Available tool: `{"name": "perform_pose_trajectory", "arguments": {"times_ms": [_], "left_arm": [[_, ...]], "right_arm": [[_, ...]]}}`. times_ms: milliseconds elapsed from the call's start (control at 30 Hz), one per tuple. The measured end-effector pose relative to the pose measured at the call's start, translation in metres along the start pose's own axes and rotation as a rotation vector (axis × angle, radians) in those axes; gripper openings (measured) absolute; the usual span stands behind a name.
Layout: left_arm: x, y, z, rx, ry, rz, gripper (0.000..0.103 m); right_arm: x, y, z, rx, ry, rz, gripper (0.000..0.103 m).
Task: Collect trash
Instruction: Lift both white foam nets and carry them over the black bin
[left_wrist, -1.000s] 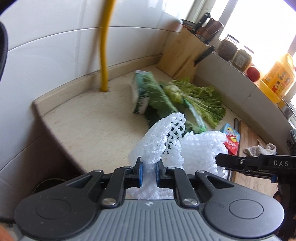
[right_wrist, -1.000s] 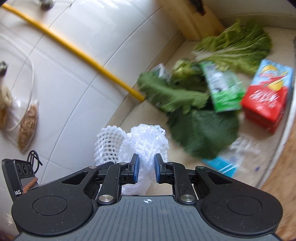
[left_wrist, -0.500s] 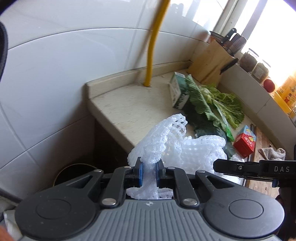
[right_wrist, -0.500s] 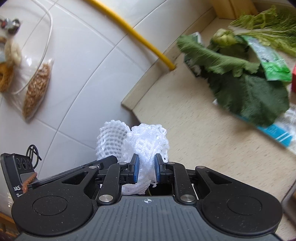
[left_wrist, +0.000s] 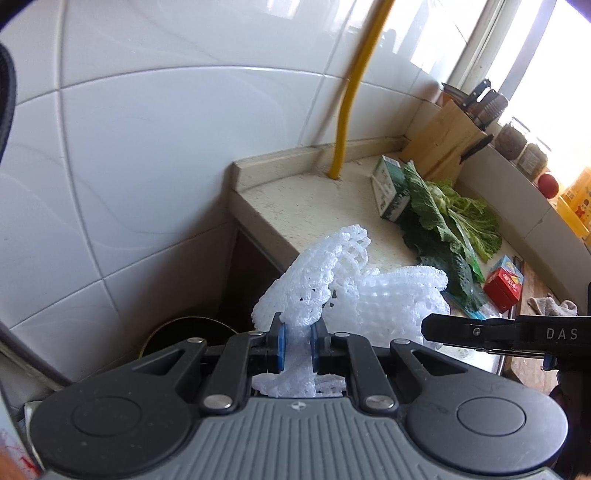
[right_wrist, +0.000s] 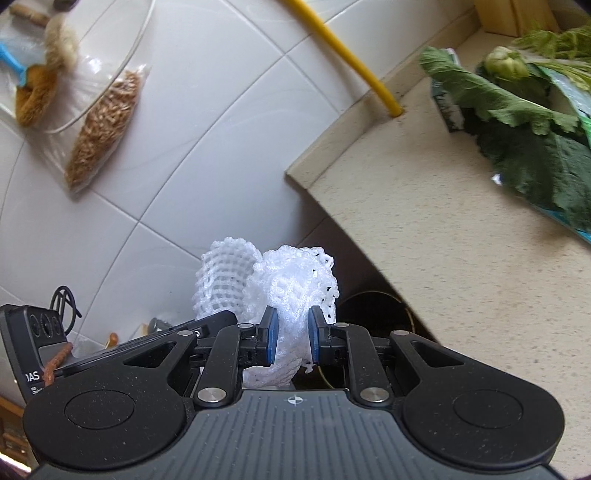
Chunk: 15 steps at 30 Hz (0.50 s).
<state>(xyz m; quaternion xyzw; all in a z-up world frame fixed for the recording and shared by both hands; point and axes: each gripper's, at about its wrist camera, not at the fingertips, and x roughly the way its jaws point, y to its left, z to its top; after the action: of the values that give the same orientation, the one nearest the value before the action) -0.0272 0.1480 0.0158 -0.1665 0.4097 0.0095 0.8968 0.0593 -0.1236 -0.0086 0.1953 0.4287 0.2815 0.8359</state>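
Observation:
My left gripper (left_wrist: 296, 345) is shut on a white foam fruit net (left_wrist: 321, 273), held past the counter's end. A second white foam net (left_wrist: 399, 299) sits just to its right, pinched by my right gripper (right_wrist: 290, 339), which is shut on that net (right_wrist: 295, 284). The first net (right_wrist: 225, 280) shows to its left there. Below both, a dark round bin (left_wrist: 184, 332) stands on the floor beside the counter (left_wrist: 325, 206); its rim (right_wrist: 373, 306) shows under the nets. Green leaves (left_wrist: 443, 229), a green carton (left_wrist: 389, 188) and a red carton (left_wrist: 504, 282) lie on the counter.
A yellow pipe (left_wrist: 351, 96) rises from the counter's back corner against the white tiled wall (left_wrist: 147, 147). A wooden knife block (left_wrist: 450, 136), jars and a yellow bottle stand along the window ledge. Bags and brushes (right_wrist: 99, 122) hang on the wall at left.
Both grippers, each still holding its net, have swung left off the counter's end. The counter and leaves have slid rightward in view, and the dark bin now shows below.

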Motion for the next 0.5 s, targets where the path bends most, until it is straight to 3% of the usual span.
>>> {"name": "perform_pose_trajectory", "arguments": {"times_ms": [500], "left_arm": [[-0.025,0.034,-0.007,-0.040,-0.086,0.102,0.011]], "right_arm": [[0.029,0.046,0.007,-0.109,0.031,0.019,0.023]]}}
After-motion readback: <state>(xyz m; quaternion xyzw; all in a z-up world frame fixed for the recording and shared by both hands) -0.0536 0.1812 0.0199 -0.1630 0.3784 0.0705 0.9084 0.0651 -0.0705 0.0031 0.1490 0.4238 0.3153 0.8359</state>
